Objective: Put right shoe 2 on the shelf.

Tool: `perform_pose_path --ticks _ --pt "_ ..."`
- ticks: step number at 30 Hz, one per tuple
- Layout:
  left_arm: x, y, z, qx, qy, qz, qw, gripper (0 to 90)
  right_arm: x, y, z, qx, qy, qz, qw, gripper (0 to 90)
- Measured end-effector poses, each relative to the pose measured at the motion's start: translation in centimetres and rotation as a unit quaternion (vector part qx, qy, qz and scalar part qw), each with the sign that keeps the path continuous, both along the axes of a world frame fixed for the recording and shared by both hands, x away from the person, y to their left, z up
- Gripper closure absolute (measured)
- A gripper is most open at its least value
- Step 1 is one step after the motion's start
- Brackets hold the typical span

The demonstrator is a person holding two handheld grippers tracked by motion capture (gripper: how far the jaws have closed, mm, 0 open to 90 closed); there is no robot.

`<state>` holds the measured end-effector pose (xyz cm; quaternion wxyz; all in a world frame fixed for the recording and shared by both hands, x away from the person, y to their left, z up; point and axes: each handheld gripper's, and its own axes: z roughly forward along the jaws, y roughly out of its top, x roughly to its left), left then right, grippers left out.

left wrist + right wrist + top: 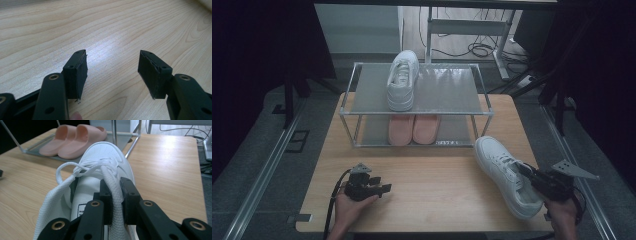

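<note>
Rack [482, 113] with slippers [414, 128] fronts gripped sneaker [504, 172].

Two white sneakers: one [403, 80] on the rack's top shelf, one [504, 175] on the counter. Two pink slippers [413, 128] sit below. One rack [349, 95].

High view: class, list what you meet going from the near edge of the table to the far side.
Left gripper → white sneaker held in the right gripper → pair of pink slippers on the rack's lower shelf → second white sneaker on the rack's top shelf.
</note>
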<state>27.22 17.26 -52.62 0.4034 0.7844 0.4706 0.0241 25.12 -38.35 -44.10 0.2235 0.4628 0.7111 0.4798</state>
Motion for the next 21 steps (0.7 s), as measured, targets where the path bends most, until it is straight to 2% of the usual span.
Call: perform_pose_path --ticks 4,9,21 --pt "0.0 -0.1 0.0 0.000 0.000 -0.002 1.0000 40.8 0.0 0.8 0.4 -0.001 -0.007 0.010 0.9999 81.1" --pt "0.0 0.0 0.0 0.000 0.001 -0.001 1.0000 40.8 0.2 1.5 0.4 0.014 -0.009 0.021 0.9996 81.2" --pt "0.0 0.0 0.0 0.000 0.001 -0.001 1.0000 40.7 0.5 2.6 0.6 0.024 -0.011 0.026 0.9993 81.3"
